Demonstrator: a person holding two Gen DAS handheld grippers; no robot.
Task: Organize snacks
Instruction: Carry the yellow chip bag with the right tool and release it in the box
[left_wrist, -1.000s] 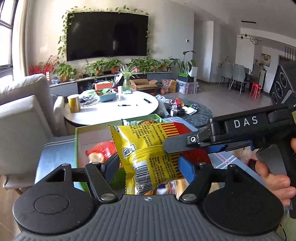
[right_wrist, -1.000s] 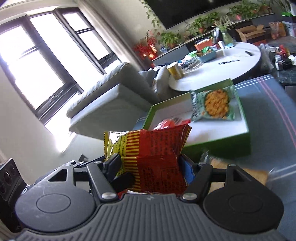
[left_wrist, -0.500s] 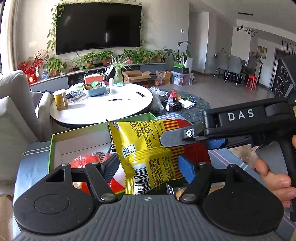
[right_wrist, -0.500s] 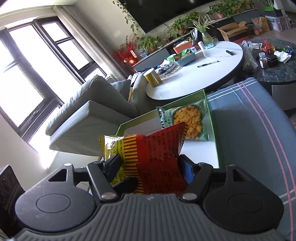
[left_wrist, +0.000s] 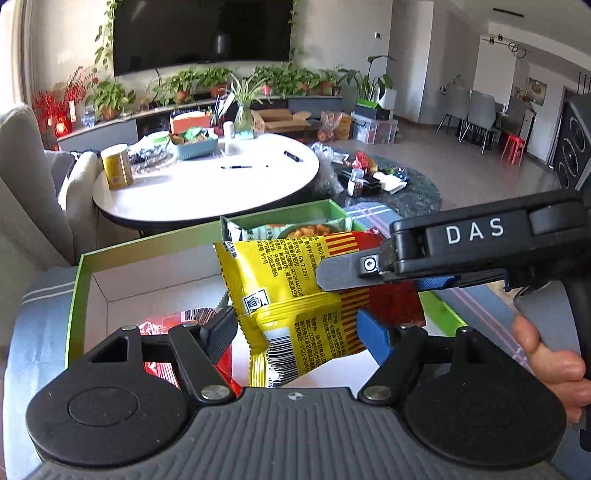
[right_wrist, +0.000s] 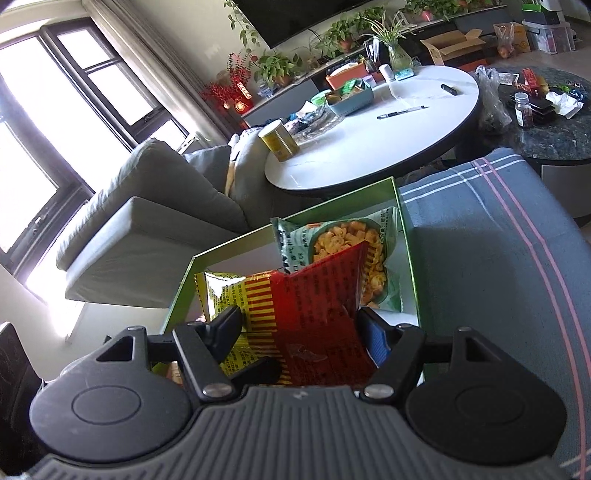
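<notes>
A yellow and red snack bag (left_wrist: 295, 295) hangs over the green box (left_wrist: 85, 269). My left gripper (left_wrist: 299, 334) is closed on its lower end. My right gripper (right_wrist: 301, 336) is closed on its red side (right_wrist: 317, 306); its body shows at the right of the left wrist view (left_wrist: 461, 251). A green bag of orange snacks (right_wrist: 347, 240) lies in the box's far right corner. A red snack bag (left_wrist: 166, 325) lies in the box at the near left, partly hidden by my left fingers.
The box (right_wrist: 404, 221) rests on a grey-blue striped cloth (right_wrist: 498, 240). A white round table (left_wrist: 207, 181) with a yellow can (left_wrist: 116, 166) and a blue basket stands behind it. A grey sofa (right_wrist: 147, 214) stands to the left.
Both grippers moved the yellow and red bag forward and down, from the box's near edge to over its inside. The grip on the bag has not changed.
</notes>
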